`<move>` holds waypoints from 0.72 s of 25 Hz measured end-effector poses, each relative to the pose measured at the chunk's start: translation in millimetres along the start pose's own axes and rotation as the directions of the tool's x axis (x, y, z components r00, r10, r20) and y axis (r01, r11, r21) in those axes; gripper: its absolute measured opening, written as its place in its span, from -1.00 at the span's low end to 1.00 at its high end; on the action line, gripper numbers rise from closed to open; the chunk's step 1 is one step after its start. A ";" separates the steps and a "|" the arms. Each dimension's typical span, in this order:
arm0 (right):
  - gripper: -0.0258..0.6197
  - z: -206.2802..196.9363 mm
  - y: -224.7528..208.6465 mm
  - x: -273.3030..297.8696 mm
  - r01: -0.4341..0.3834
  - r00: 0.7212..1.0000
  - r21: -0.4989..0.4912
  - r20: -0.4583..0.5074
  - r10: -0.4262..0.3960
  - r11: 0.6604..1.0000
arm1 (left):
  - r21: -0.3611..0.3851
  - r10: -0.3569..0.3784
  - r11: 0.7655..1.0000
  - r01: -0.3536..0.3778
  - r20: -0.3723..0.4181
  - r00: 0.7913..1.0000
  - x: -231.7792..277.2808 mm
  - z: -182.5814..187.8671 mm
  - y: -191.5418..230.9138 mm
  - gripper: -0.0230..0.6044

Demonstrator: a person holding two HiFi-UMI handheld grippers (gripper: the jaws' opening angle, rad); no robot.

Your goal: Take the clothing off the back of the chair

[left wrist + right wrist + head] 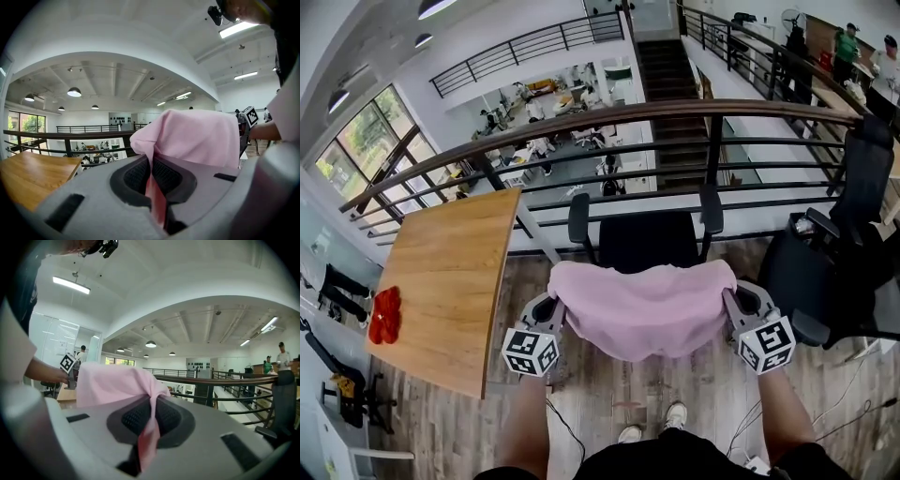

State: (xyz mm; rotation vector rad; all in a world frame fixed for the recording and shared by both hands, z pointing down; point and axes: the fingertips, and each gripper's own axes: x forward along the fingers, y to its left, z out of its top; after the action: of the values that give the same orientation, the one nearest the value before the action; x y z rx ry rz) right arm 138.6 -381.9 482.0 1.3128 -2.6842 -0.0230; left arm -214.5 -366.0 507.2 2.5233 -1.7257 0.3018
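My left hand-held gripper (553, 307) is clamped shut on the left edge of the pink clothing (642, 309). My right hand-held gripper (734, 302) pinches its right edge. The clothing spans between them, draped over the back of the black chair (647, 242).

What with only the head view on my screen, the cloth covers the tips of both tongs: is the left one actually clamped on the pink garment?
Observer: Yes. In the left gripper view the left tongs are shut on a fold of the pink garment, pinched between the dark pads.
Operator: And the right?
Observer: Same. The right gripper view shows the right tongs shut on a fold at the opposite edge.
Operator: Just a shallow nip?
Observer: No. In both, the cloth runs through the pads and out the near side.
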 end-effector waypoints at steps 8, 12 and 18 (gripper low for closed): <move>-0.86 27.8 -2.4 -7.1 0.045 0.998 -0.039 0.044 -0.043 0.998 | 0.048 -0.002 0.999 -0.001 0.072 0.997 -19.3 33.7 -1.0 -0.85; -0.86 51.3 1.6 -17.9 0.063 0.994 -0.056 0.093 -0.057 0.996 | 0.069 0.002 0.998 -0.009 0.112 0.994 -33.5 51.8 -2.0 -0.85; -0.86 82.0 16.1 -27.6 0.066 0.988 -0.106 0.149 -0.050 0.992 | 0.093 -0.004 0.996 -0.013 0.177 0.984 -54.9 80.3 -4.2 -0.85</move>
State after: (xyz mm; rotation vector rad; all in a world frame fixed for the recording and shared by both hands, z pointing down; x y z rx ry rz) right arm 130.9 -354.7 398.7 1.4052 -2.7172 -0.2808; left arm -220.1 -327.7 417.9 2.6874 -1.8191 0.1668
